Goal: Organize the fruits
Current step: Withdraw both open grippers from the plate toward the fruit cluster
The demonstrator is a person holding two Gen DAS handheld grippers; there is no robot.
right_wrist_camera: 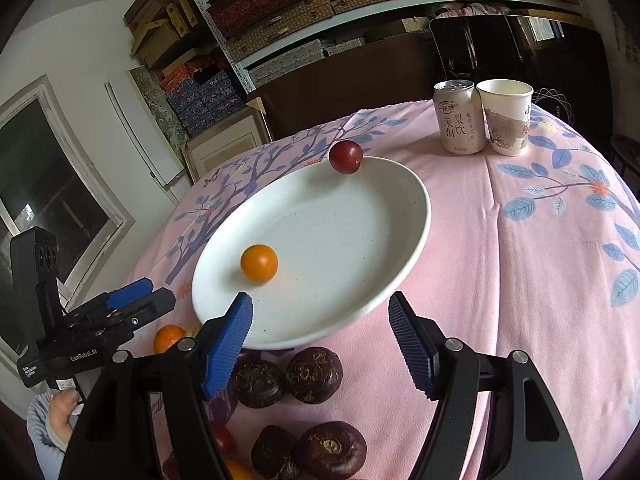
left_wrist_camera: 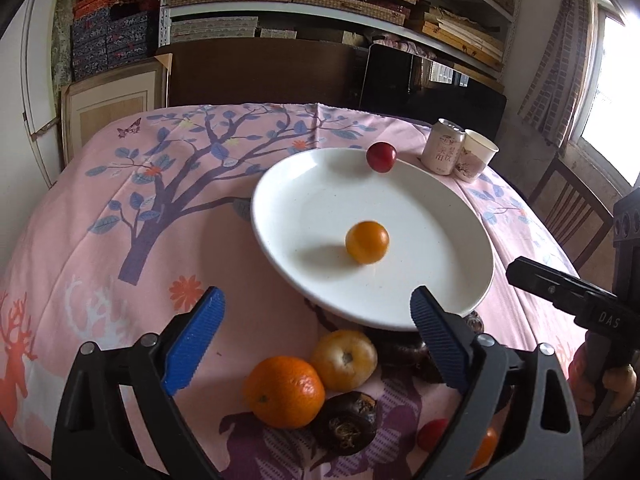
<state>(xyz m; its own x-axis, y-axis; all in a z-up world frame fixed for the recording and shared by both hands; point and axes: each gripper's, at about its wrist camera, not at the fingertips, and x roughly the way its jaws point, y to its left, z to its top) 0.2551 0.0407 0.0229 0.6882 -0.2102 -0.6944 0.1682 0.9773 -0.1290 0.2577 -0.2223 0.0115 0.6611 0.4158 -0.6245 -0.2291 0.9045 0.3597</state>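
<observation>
A white plate (left_wrist_camera: 424, 200) sits on the pink tablecloth. In it are a small orange tomato (left_wrist_camera: 367, 241) near the middle and a dark red one (left_wrist_camera: 381, 156) at the far rim. My left gripper (left_wrist_camera: 318, 300) is open over the plate's near edge, nothing between its blue pads. Below it lie a tangerine (left_wrist_camera: 284, 392), a yellowish fruit (left_wrist_camera: 345, 360), a dark water chestnut (left_wrist_camera: 346, 422) and a red tomato (left_wrist_camera: 432, 434). My right gripper (right_wrist_camera: 320, 302) is open at the plate (right_wrist_camera: 340, 232) rim, above several water chestnuts (right_wrist_camera: 314, 375).
A drink can (right_wrist_camera: 458, 118) and a paper cup (right_wrist_camera: 506, 120) stand together at the far right of the table. Shelves of boxes and a dark chair back rise behind the table. A person's hand (right_wrist_camera: 60, 408) holds the left gripper's handle.
</observation>
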